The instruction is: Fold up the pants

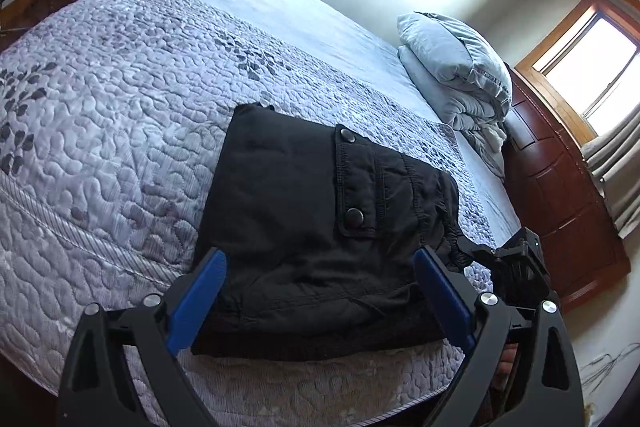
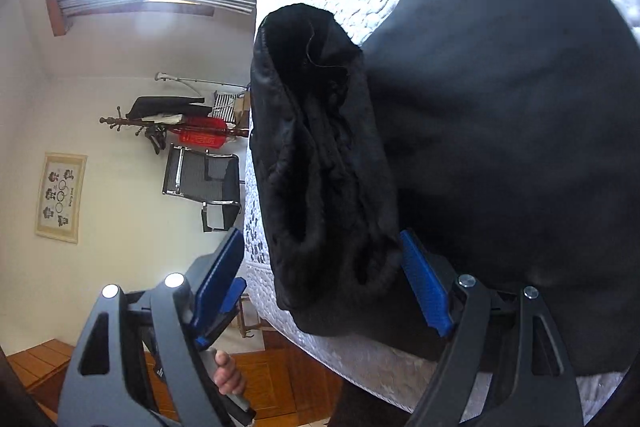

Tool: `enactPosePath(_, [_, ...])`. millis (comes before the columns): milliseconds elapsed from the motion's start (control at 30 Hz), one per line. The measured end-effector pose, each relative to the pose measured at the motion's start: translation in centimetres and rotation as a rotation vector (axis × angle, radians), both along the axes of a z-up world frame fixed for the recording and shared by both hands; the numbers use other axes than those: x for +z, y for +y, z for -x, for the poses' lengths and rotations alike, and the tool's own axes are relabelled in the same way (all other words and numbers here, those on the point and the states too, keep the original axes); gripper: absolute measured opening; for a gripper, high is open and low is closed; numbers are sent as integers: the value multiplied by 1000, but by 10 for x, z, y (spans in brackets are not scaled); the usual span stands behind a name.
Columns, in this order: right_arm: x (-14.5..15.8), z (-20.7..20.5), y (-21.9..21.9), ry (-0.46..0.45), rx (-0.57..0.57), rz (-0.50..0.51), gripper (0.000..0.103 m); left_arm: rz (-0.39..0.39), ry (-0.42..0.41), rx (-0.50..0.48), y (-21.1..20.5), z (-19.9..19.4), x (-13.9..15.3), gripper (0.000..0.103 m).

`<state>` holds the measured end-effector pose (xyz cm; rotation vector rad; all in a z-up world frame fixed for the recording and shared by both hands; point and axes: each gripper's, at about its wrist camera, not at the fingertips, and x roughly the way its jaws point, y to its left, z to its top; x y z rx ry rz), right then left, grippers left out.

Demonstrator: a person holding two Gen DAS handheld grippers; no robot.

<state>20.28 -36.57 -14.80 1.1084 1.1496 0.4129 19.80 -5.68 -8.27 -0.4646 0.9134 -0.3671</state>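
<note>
The black pants [image 1: 320, 219] lie folded into a compact rectangle on the quilted bed, near its front edge, with a snap pocket flap [image 1: 352, 183] on top. My left gripper [image 1: 320, 291] is open, its blue fingers on either side of the bundle's near edge. In the right wrist view the pants [image 2: 500, 147] fill the right side, and their bunched fleecy end [image 2: 320, 167] sticks up. My right gripper [image 2: 324, 283] is open around that end, and it also shows in the left wrist view [image 1: 516, 259] beside the bundle's right edge.
The lilac quilt [image 1: 120, 107] covers the bed. A folded blue duvet [image 1: 456, 75] lies at the head by a dark wooden headboard [image 1: 560, 195]. A chair [image 2: 204, 187] and a coat rack [image 2: 172, 125] stand by the wall past the bed. Wooden floor [image 2: 280, 379] lies below.
</note>
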Motion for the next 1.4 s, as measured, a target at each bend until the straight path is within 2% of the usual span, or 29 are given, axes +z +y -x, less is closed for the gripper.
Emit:
enactPosePath(267, [1, -21, 17, 6, 9, 26, 80, -82, -31, 10, -1, 1, 14, 99])
enactPosePath(333, [2, -22, 11, 13, 6, 42, 72, -104, -38, 15, -1, 2, 17, 99])
enactPosePath(400, [0, -24, 13, 22, 10, 55, 48, -123, -44, 23, -1, 2, 20, 99])
enactPosePath(467, [-4, -24, 12, 28, 1, 22, 33, -136, -45, 27, 0, 3, 22, 99])
enactPosePath(500, [-5, -24, 13, 28, -3, 14, 29, -139, -47, 27, 0, 3, 23, 99])
enactPosePath(633, [4, -23, 17, 9, -1, 25, 25, -157, -54, 39, 1, 5, 28, 99])
enactPosePath(967, [51, -29, 38, -72, 57, 46, 23, -153, -85, 54, 8, 13, 41, 99])
enactPosePath(1400, [113, -42, 50, -144, 103, -36, 23, -116, -24, 210, 54, 29, 33, 99])
